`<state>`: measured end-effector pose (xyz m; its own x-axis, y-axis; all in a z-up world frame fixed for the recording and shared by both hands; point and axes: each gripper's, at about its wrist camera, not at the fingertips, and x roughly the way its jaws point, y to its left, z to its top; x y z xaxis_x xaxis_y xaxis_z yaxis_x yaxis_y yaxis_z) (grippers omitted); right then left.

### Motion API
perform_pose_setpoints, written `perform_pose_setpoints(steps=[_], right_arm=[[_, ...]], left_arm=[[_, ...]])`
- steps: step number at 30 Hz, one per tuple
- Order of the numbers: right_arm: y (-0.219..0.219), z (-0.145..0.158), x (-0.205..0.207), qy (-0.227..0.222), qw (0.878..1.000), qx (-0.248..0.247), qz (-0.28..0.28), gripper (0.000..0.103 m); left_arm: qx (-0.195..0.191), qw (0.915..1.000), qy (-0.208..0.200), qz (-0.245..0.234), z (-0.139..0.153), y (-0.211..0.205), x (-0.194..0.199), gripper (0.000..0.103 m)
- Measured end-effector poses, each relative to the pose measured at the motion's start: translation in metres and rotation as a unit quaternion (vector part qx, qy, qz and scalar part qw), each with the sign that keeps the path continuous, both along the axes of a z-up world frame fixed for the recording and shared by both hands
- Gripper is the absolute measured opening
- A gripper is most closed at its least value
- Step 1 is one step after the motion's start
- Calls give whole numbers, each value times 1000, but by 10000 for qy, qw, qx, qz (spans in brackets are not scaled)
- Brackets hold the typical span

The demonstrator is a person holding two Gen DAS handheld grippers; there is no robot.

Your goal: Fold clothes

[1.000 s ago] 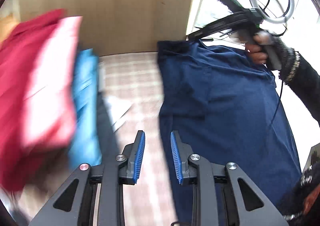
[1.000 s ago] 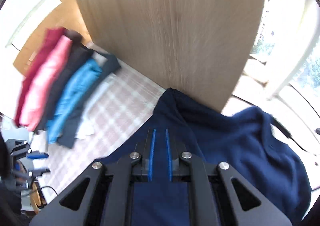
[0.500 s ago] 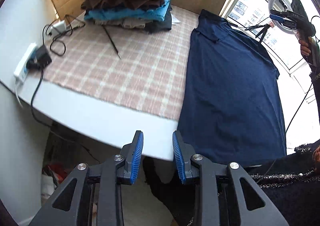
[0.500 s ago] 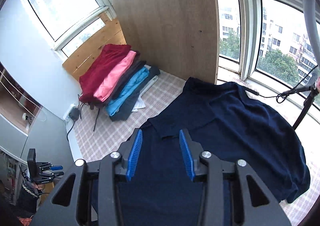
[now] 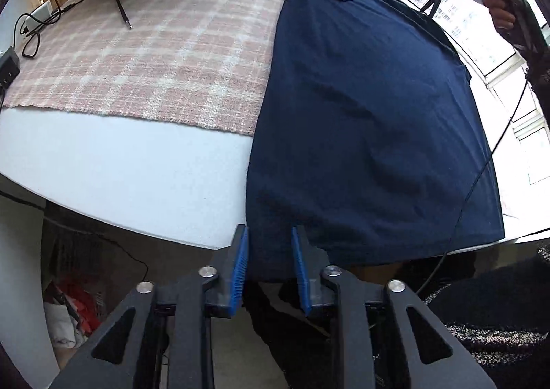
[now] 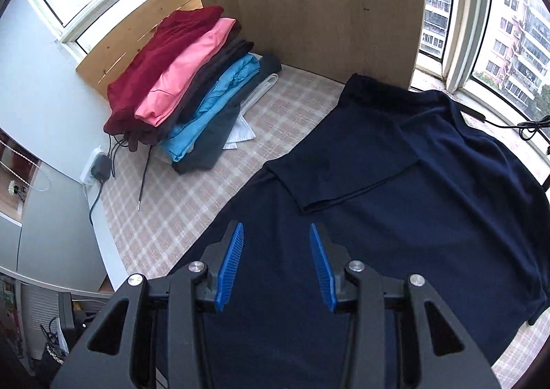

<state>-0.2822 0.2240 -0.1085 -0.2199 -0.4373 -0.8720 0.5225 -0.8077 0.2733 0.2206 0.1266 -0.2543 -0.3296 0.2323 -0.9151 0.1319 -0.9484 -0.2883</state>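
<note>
One navy shirt [image 5: 361, 114] lies spread on the tabletop [image 5: 120, 175]. Its hem hangs between the left gripper [image 5: 270, 261] fingers, which have just been closing but still show a gap. In the right view one sleeve is folded in. The right gripper [image 6: 276, 261] fingers have just opened wide and are empty above the shirt, with the folded stack [image 6: 178, 79] beyond. Most folds look still to come.

A white table [image 5: 120, 162] carries a pink checked cloth [image 5: 172, 55] under a navy shirt [image 5: 371, 114].
</note>
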Motion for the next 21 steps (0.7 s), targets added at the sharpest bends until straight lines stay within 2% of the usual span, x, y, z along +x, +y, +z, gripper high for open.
perform_pose_setpoints(steps=[2,6,11,18,20,21], right_arm=[[-22,-12,-11,-73,9998,140,-96,40],[-68,-54,-44,-427,9974,364,-456,40],[-100,-104,-87,-886,9866,794,-1116,40],[-116,-131,-104,-1029,9749,1383,-1406,40],[-119,-133,-102,-913,9745,1556,-1335,31],[-117,-132,-102,-916,9755,1489,-1336,14]], left_arm=[[154,9998,133,-92,3,0,2,2],[458,9974,485,-282,19,-2,8,2],[682,9934,703,-590,32,-1,10,2],[861,9893,786,-879,34,-3,12,2],[857,9889,825,-893,36,-4,12,2],[856,9886,847,-899,37,-4,13,2]])
